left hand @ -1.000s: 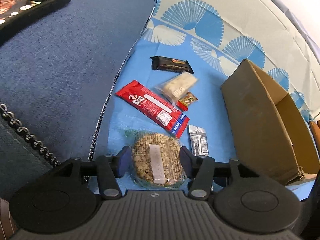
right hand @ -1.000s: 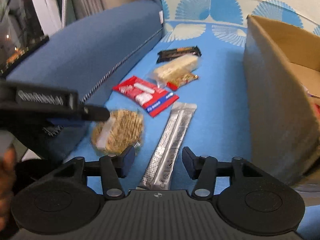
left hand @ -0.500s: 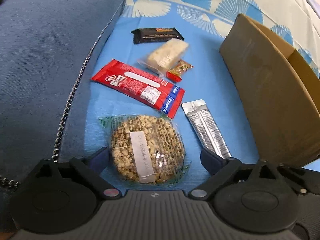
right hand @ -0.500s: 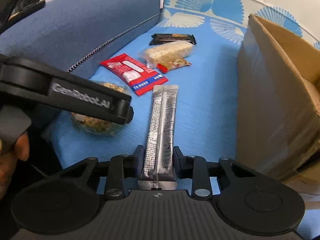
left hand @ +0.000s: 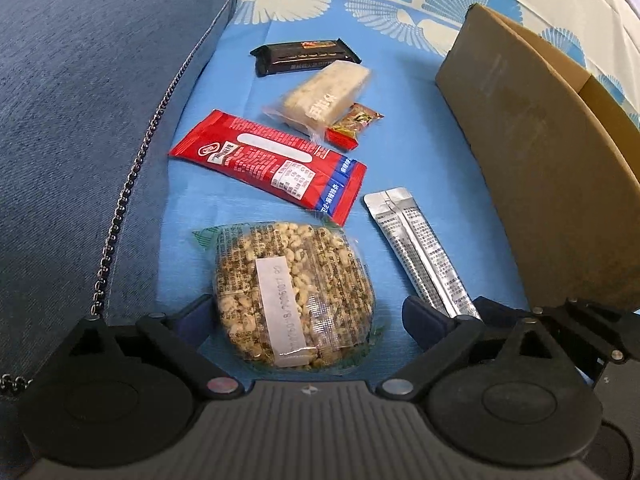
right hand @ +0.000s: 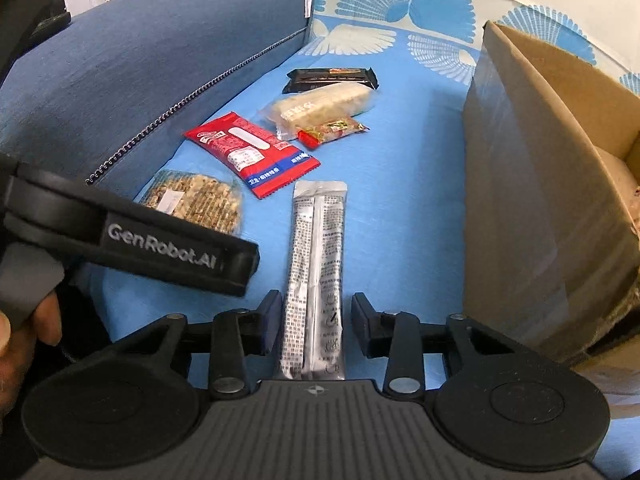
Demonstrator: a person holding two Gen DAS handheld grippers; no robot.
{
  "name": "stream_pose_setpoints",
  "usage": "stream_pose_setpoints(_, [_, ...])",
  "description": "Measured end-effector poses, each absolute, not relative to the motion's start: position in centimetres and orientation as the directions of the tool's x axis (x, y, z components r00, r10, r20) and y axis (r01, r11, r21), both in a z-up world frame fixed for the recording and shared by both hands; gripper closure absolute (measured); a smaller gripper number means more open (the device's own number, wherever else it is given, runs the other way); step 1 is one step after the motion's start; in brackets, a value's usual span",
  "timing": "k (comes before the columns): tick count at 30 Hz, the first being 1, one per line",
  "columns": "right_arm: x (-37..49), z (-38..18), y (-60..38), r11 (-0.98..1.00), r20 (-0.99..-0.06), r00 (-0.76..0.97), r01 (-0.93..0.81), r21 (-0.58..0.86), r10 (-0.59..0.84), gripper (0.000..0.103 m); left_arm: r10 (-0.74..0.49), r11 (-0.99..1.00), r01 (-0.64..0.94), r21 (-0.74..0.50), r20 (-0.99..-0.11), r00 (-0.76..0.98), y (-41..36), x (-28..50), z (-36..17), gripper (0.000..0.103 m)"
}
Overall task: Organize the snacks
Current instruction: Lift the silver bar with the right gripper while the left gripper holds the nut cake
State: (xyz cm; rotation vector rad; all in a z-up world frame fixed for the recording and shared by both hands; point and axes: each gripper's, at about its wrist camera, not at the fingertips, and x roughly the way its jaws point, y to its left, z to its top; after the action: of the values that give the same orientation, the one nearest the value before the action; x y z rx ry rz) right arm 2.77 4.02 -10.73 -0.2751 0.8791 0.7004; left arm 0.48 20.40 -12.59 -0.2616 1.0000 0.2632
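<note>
Snacks: only right view shows box interior; left claw (left hand: pixel 308 316) wide; right claw (right hand: pixel 314 316) opening around sachet (right hand: pixel 316 280).

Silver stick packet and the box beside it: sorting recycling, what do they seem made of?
Silver stick packet: likely foil-laminate film, since it looks metallic grey, glossy, with a crimped end. Box: brown cardboard with a matte face; the shiny strip looks like clear tape.

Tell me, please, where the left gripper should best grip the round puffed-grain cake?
Probably across its middle, from above, one pad on each curved edge. The round puffed-grain cake lies flat on the blue cloth, already between the open left gripper pads.
</note>
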Motion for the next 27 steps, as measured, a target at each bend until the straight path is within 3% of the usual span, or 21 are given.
stream_pose_setpoints(3, [2.6,-10.7,4.2,0.741,-0.782,0.443,-0.67,0.036,0.438,0.071,0.11,0.941,-0.328,-0.077,-0.851,0.514,20.0,0.6,-12.7,0.005])
stream_pose_setpoints(7, [2.1,-10.6,4.1,0.729,-0.775,0.456,-0.684,0.009,0.437,0.072,0.159,0.942,-0.335,-0.032,-0.836,0.525,19.5,0.6,-12.5,0.018])
stream_pose_setpoints(27, [2.3,-10.9,2.9,0.742,-0.778,0.446,-0.67,0.038,0.442,0.07,0.163,0.944,-0.329,-0.021,-0.838,0.521,19.4,0.7,-12.5,0.018])
